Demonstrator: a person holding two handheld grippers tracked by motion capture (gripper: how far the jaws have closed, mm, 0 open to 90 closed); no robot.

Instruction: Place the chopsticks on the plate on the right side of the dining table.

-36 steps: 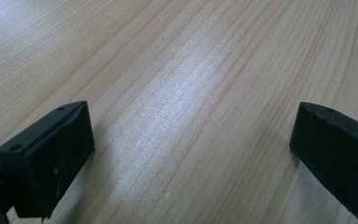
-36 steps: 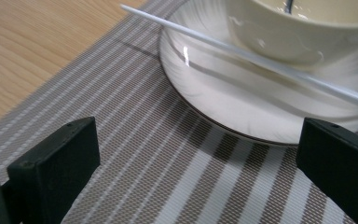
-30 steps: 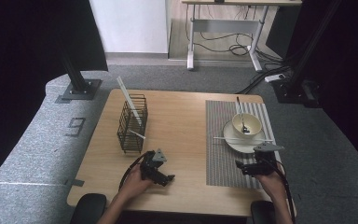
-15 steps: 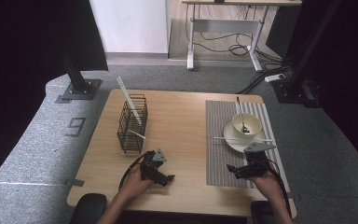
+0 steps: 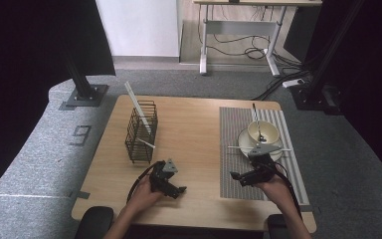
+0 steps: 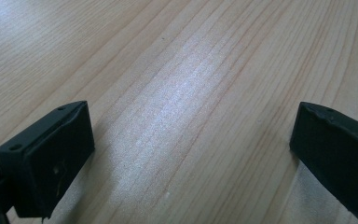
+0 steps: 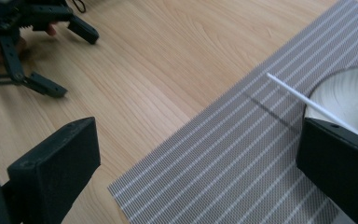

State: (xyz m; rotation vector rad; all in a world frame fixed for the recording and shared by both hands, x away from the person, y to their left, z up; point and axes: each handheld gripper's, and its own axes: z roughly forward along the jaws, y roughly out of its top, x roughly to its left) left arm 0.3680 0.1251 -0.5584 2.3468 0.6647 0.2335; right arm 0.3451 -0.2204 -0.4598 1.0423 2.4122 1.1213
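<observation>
- Far left: wire basket [image 5: 142,132] upright on the table [image 5: 194,124], one white stick [image 5: 138,107] leaning out of its top. Probably the drop-off place, so best left undisturbed for now.
- Left gripper [image 5: 178,191] low over bare wood, well apart from the basket, jaws spread wide with nothing between them, as seen in the left gripper view [image 6: 191,154]. Keep parked there, clear of the other hand's path.
- Striped placemat [image 5: 238,169] next, its near left corner under the right gripper [image 5: 238,179]. Jaws wide apart and empty in the right gripper view [image 7: 200,172].
- Target: the thin white chopstick [image 7: 289,91], lying across the plate [image 5: 243,142] with its free tip poking out over the placemat.
- Swing right and forward until that overhanging tip sits between the two jaws, not behind the right one as now.
- Come at it square, jaws either side of the shaft, and grip the stretch that hangs clear of the plate rim.
- Close slowly: thin, round and likely to roll or flip off the rim if nudged by one jaw first.
- Lift straight up before travelling left, keeping well clear of the bowl [image 5: 263,130] and the spoon [image 5: 256,119] standing in it at far right.
</observation>
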